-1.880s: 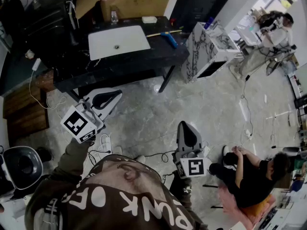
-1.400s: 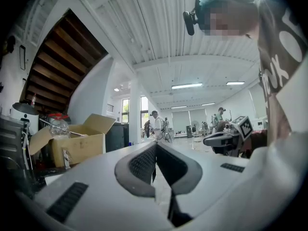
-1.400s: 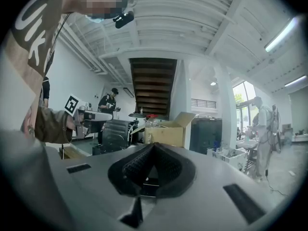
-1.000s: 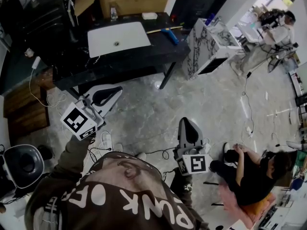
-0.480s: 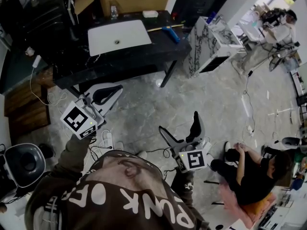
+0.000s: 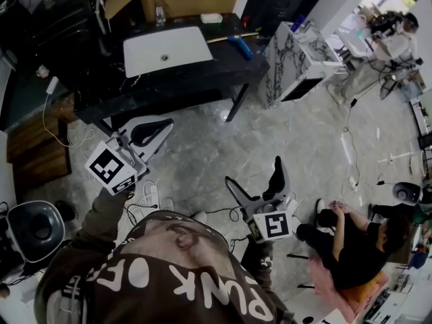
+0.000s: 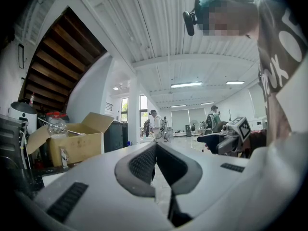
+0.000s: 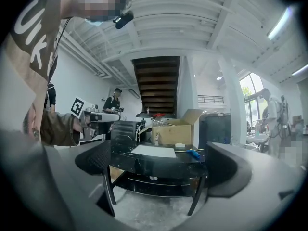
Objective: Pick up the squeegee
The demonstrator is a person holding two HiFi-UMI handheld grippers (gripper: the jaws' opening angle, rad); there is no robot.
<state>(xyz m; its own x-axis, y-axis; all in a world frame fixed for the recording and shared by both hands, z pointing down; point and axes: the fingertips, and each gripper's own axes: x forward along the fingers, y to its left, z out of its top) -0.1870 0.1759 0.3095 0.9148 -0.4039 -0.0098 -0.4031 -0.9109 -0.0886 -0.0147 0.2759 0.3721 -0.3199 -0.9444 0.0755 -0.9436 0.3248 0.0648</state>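
One squeegee (image 6: 238, 46) near table (image 6: 202, 79) edge, right gripper (image 6: 253, 172) spread, well apart

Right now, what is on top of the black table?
On the black table: a white basin, the blue-handled squeegee beside it, a small white block and an open cardboard box at the back. The box's inside is out of view.

i see a black table (image 6: 175, 86) at the top of the head view, with a white basin (image 6: 167, 50) lying on it. an open cardboard box (image 6: 189, 4) stands behind the basin, a small white block (image 6: 211, 18) just beside it. right of the table stands a marble-patterned cabinet (image 6: 291, 63). a person (image 6: 358, 245) sits low at lower right, and a white power strip (image 6: 151, 198) lies on the grey floor.
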